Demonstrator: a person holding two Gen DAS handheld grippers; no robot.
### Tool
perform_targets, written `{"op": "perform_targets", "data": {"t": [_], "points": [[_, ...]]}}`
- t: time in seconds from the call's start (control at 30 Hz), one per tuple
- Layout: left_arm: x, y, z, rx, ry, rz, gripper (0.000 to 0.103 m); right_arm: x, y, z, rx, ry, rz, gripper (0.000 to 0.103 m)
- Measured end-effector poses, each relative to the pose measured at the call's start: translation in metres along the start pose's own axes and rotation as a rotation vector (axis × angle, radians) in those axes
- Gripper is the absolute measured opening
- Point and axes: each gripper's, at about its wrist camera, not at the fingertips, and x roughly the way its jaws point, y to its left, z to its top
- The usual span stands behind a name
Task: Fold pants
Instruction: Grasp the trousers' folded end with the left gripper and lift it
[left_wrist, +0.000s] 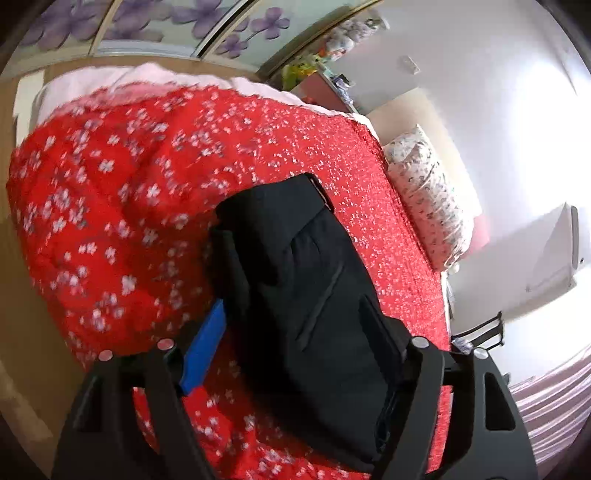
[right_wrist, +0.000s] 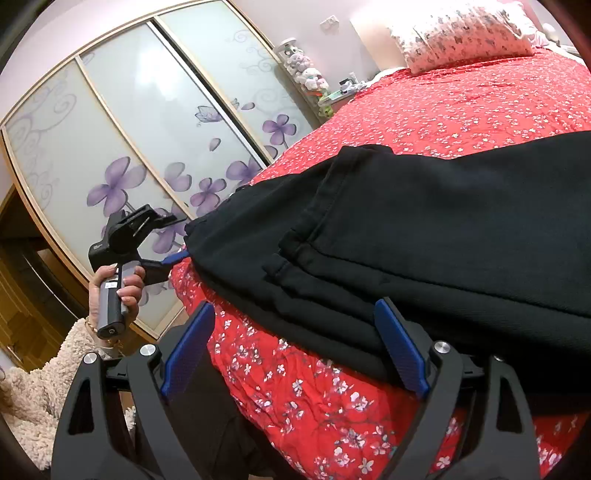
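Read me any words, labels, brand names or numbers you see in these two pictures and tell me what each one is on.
No text here can be read.
Small white sticker on the grey handle of the left gripper: marks too small to read.
Small pale mark on that gripper's black camera block: too small to read.
Folded black pants: no label showing.
Red floral bedspread, patterned pillow, frosted wardrobe doors with purple flowers: patterns only, no writing.

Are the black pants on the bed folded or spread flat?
Folded: the black pants lie in stacked layers on the red bedspread.
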Motion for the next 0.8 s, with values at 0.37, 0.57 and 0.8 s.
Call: {"op": "perform_targets", "data": {"t": [0.37, 0.57, 0.8], "points": [[0.030, 0.030, 0.002, -0.117, 0.028, -0.022, 0.051, -0.001, 0.000, -0.001, -0.003, 0.001, 0.000, 0.090], [0.029, 0.031, 0.007, -0.101, 0.005, -0.072, 0.050, -0.001, 0.000, -0.001, -0.004, 0.002, 0.000, 0.091], [0.045, 0.036, 0.014, -0.173, -0.017, -0.070, 0.050, -0.002, 0.000, 0.000, -0.012, 0.004, 0.001, 0.091]]}}
